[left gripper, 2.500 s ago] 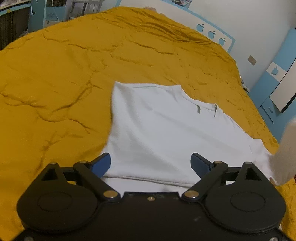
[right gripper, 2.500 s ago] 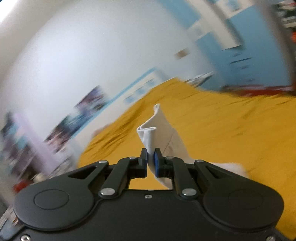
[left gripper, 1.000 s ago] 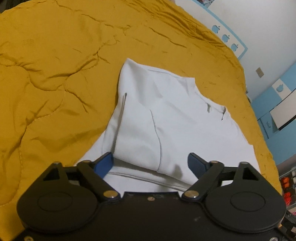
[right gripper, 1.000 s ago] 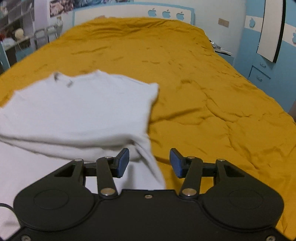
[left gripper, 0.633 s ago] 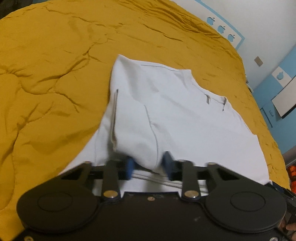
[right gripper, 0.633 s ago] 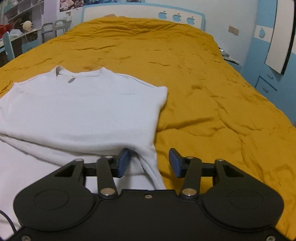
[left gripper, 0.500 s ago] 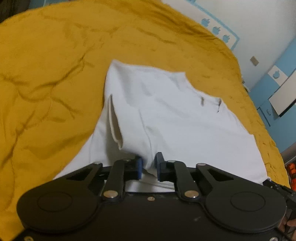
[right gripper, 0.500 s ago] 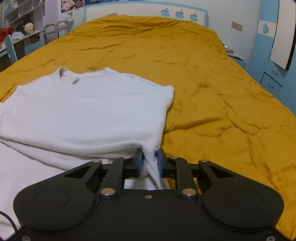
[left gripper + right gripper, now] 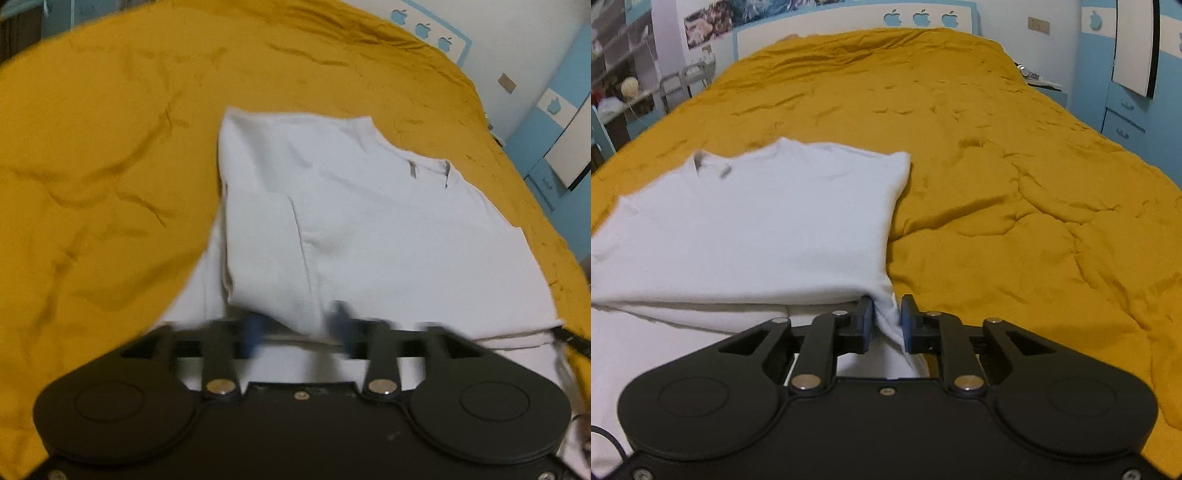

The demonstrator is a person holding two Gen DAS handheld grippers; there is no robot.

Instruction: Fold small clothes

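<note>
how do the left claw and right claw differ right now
The left claw has its jaws apart and opening, with a fold of the white shirt loose between them; the right claw is nearly shut, pinching the shirt's corner. The left looks motion-blurred, the right sharp. Both have blue pads and sit at the shirt's near edge.

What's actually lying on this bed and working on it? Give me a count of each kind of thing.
White T-shirt: 1
Mustard-yellow bedspread: 1
Handheld grippers: 2, the left gripper opening with a shirt fold between its fingers, the right gripper pinching the shirt's edge
Total: 4
</note>
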